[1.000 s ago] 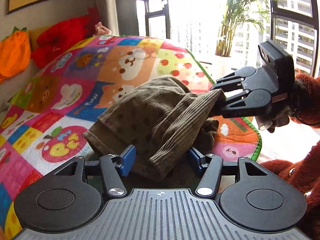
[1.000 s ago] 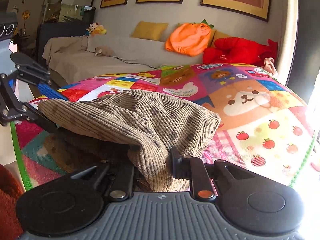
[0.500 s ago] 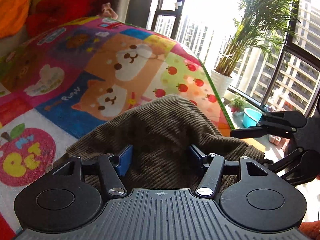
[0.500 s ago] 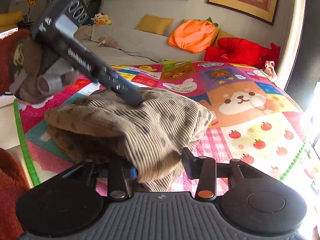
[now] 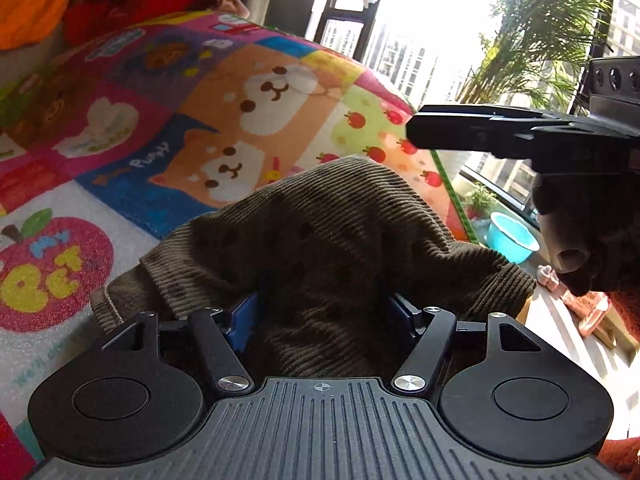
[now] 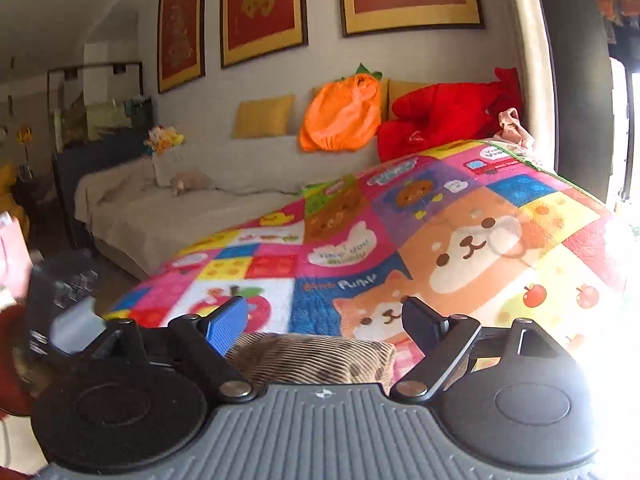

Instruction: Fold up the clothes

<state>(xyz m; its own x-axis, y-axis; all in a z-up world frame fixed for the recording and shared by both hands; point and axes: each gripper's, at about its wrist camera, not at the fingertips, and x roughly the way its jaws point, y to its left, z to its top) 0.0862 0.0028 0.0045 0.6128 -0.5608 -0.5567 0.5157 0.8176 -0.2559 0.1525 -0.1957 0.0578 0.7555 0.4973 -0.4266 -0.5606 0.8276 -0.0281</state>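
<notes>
A brown corduroy garment (image 5: 332,232) with darker dots lies bunched on the colourful play mat (image 5: 120,140). My left gripper (image 5: 324,308) sits low at its near edge. Its jaws are opening, with a hump of the cloth between the blue pads (image 5: 244,316), and the grip looks loose. My right gripper (image 6: 324,308) hangs above the garment (image 6: 312,360). Its jaws are opening wide and nothing is between its fingers. In the left wrist view the right gripper (image 5: 416,130) shows side-on, above and right of the cloth.
The mat's green-trimmed edge (image 5: 456,200) drops off at the right toward a window, a potted palm (image 5: 532,40) and a blue basin (image 5: 510,236). A grey sofa (image 6: 240,184) with orange, red and yellow cushions lines the far wall.
My right gripper has let go of the garment, opened and risen clear of it. The raised fold now lies on the pile. My left gripper swung right, lower over the cloth, its jaws slightly wider.
</notes>
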